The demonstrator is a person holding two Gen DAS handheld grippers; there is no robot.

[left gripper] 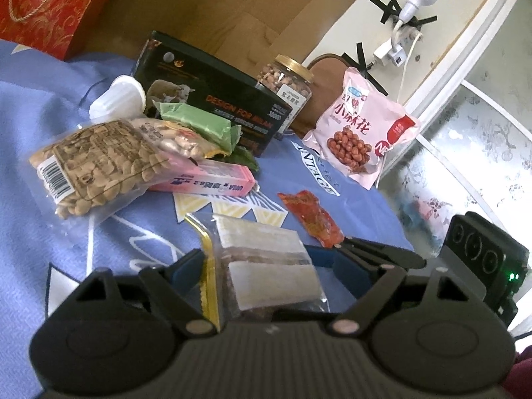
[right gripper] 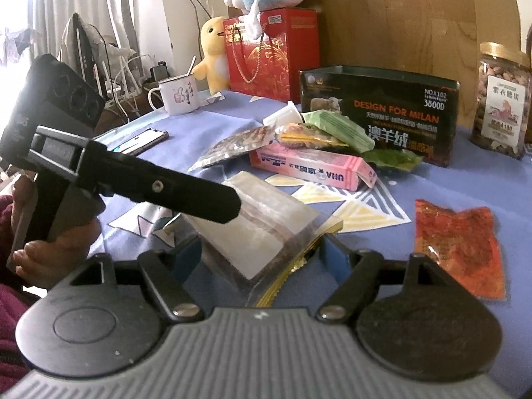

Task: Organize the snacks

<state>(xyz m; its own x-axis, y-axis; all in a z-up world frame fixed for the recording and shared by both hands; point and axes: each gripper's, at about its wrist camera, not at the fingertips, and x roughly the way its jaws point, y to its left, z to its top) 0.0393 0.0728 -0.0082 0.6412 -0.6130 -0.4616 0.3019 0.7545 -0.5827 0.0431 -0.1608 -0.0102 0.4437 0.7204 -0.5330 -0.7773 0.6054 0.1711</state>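
A clear packet of white and brown cake slices [left gripper: 266, 259] lies on the blue cloth between the wide-apart fingers of my left gripper [left gripper: 266, 266]. It also shows in the right wrist view [right gripper: 262, 229], between the wide-apart fingers of my right gripper [right gripper: 262, 259], with my left gripper's finger [right gripper: 186, 193] over its far end. A red spicy snack packet [left gripper: 312, 217] [right gripper: 460, 249] lies to the right. Behind lie a seed bag [left gripper: 99, 163], a pink UHA box [left gripper: 212, 179] [right gripper: 312, 166] and a green packet [left gripper: 199, 123] [right gripper: 335, 126].
A dark "Design for Milan" box [left gripper: 212, 99] [right gripper: 382, 113], a nut jar [left gripper: 286, 83] [right gripper: 502, 99] and a pink twist-snack bag [left gripper: 362, 133] stand at the back. A red gift bag [right gripper: 269, 56], mug [right gripper: 178, 94] and phone [right gripper: 139, 141] sit far left. The bed edge drops off at right [left gripper: 395, 206].
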